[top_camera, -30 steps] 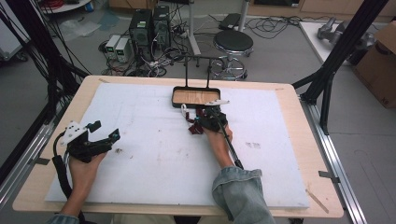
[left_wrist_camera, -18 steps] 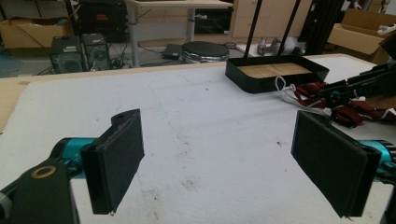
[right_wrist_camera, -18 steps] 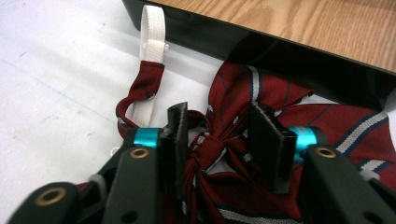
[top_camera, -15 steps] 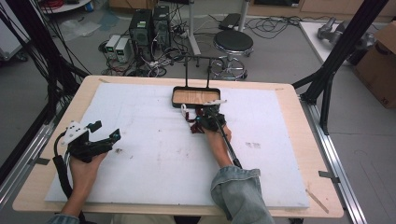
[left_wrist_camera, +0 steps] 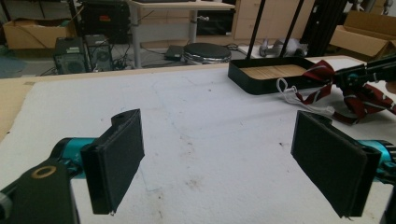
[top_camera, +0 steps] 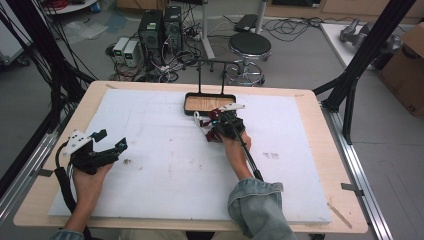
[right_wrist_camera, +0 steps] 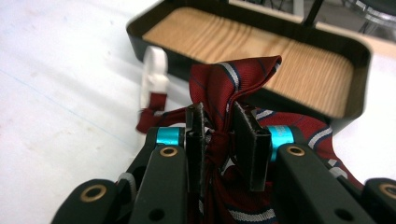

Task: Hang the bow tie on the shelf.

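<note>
On the white foam board [top_camera: 165,170] that covers the wooden table [top_camera: 320,165], your right gripper [top_camera: 216,131] sits near the middle, just in front of the black tray [top_camera: 210,104]. Its jaws are pinched tight on a dark red bow tie [right_wrist_camera: 233,88] with white and navy stripes; in the right gripper view the cloth bunches up between the two pads and rises above them, with more of it spilling below and to the right. A white elastic strap [right_wrist_camera: 154,74] loops off the tie toward the tray's near wall, and from the left gripper view the same strap [left_wrist_camera: 292,93] lies on the board just beside the tray [left_wrist_camera: 271,79]. The tray has a light wood-grain floor and a thin black handle frame standing up at its far side. The tie is outside the tray, close to its front edge; whether it touches the wall you cannot tell.

Your left gripper [top_camera: 107,142] rests near the board's left edge, well apart from the tie, in your left hand [top_camera: 90,175]. Its jaws stand wide apart with nothing between them, only bare, slightly scuffed foam showing in the gap. Your right forearm wears a denim sleeve [top_camera: 257,205].
</note>
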The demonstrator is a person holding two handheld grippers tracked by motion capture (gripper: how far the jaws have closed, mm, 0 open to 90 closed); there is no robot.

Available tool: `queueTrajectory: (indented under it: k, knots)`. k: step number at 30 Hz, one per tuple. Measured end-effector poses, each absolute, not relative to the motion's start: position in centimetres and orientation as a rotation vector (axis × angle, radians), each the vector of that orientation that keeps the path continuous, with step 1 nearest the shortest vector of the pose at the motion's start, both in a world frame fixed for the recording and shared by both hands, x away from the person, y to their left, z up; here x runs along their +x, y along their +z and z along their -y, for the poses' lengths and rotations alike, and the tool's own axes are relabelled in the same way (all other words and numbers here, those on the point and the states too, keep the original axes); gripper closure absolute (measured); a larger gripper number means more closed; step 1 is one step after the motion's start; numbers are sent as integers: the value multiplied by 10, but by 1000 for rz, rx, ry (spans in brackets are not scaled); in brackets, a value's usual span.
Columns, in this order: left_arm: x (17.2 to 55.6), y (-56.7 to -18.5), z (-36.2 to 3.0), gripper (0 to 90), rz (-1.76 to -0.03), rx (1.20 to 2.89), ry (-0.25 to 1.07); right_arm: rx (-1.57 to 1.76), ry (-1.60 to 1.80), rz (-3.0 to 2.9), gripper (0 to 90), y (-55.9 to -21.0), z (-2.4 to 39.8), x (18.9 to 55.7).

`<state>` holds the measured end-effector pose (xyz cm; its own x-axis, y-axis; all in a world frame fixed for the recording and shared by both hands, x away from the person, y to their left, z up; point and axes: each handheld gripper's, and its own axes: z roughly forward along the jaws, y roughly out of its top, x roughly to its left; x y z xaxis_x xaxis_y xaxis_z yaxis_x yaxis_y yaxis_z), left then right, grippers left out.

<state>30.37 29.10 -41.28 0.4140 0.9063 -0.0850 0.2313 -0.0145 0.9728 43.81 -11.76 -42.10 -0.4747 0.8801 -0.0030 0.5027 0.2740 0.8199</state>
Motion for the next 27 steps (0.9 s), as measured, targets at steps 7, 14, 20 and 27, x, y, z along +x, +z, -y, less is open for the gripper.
queueTrajectory:
  k: [7,14,20,27]
  knots:
    - [304,-413,-291,174,-1051,1519,737,1154,1129,-2002,750,-396,125,429]
    - [305,-414,-290,175,-1051,1525,735,1092,1131,-1946,749,-378,134,426]
    - [305,-413,-290,177,-1046,1522,733,1028,1159,-1872,749,-357,144,421]
    - [305,-414,-289,178,-1042,1532,737,1038,1203,-1815,749,-349,159,423]
